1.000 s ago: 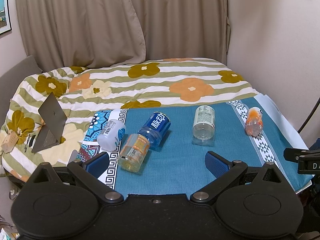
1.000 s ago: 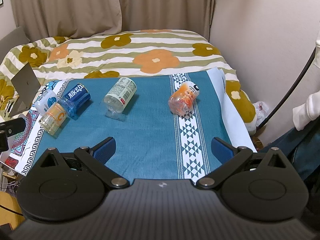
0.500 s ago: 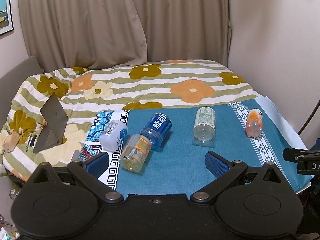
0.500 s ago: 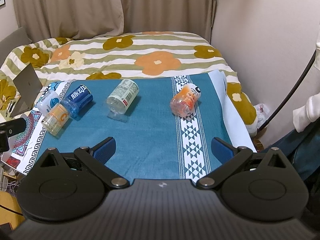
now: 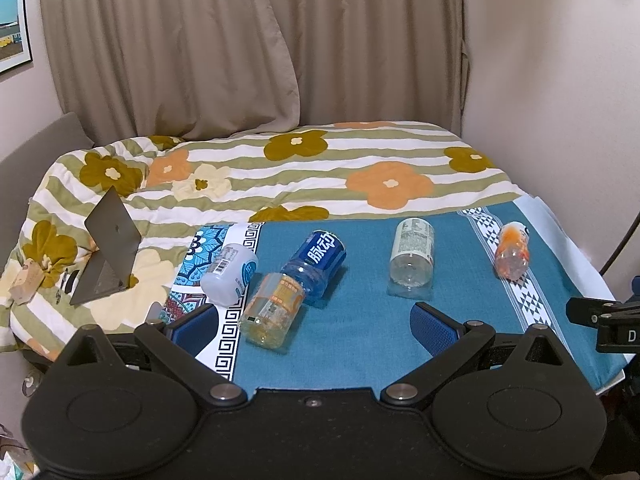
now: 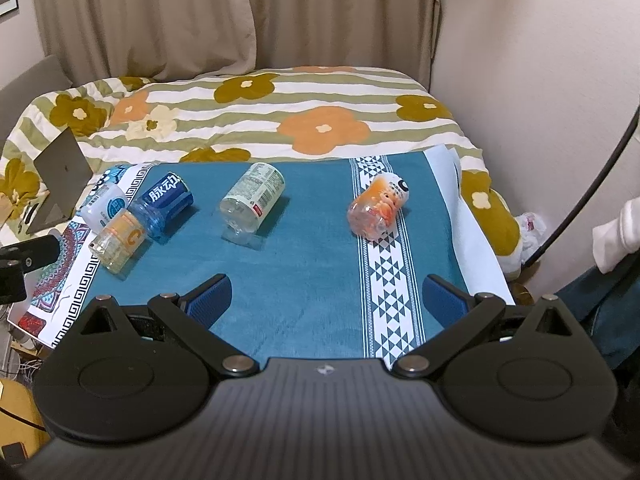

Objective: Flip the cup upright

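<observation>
Behind the teal cloth a flowered quilt runs to beige curtains. Five cut bottle cups lie toppled on that cloth. I judge the orange cup, on the cloth's white patterned stripe, my nearest target: approach square across its body, grip mid-wall, then rotate it upright. My right gripper and left gripper both gape wide, holding nothing, touching nothing.

Right gripper at 6 o'clock, blue pads wide apart, empty. Teal cloth beyond. Five cups on their sides: orange-printed cup at 1 o'clock; clear white-labelled cup at 11 o'clock; blue-labelled cup, orange-labelled cup and white cup clustered at 10 o'clock, touching. Floral quilt at 12 o'clock.
</observation>
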`<state>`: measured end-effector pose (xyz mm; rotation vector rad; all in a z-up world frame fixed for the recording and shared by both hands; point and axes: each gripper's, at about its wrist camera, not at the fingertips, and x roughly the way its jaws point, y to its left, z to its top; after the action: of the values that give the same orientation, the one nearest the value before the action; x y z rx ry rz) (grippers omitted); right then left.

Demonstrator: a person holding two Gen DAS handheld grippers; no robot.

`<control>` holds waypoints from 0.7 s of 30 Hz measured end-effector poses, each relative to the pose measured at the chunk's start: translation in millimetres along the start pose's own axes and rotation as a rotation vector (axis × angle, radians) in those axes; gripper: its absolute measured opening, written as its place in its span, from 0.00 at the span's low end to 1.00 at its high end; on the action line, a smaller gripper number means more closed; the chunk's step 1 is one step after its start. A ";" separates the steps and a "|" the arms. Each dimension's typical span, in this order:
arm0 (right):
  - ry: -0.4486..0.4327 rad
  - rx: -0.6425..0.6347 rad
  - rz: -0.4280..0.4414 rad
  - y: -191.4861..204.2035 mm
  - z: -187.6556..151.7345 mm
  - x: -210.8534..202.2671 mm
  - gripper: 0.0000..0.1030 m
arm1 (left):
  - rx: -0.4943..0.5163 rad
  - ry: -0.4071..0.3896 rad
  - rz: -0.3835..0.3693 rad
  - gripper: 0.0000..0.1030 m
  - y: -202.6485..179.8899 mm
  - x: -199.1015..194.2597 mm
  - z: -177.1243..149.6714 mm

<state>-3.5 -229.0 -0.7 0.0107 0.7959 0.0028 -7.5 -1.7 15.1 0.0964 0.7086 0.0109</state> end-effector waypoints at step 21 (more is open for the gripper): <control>0.000 -0.177 0.185 -10.6 66.3 67.1 1.00 | 0.053 0.045 0.098 1.00 -15.4 72.5 51.5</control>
<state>90.8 -239.7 -2.4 -0.0831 0.7903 0.2483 80.7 -18.2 5.5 0.1820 0.7489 0.0885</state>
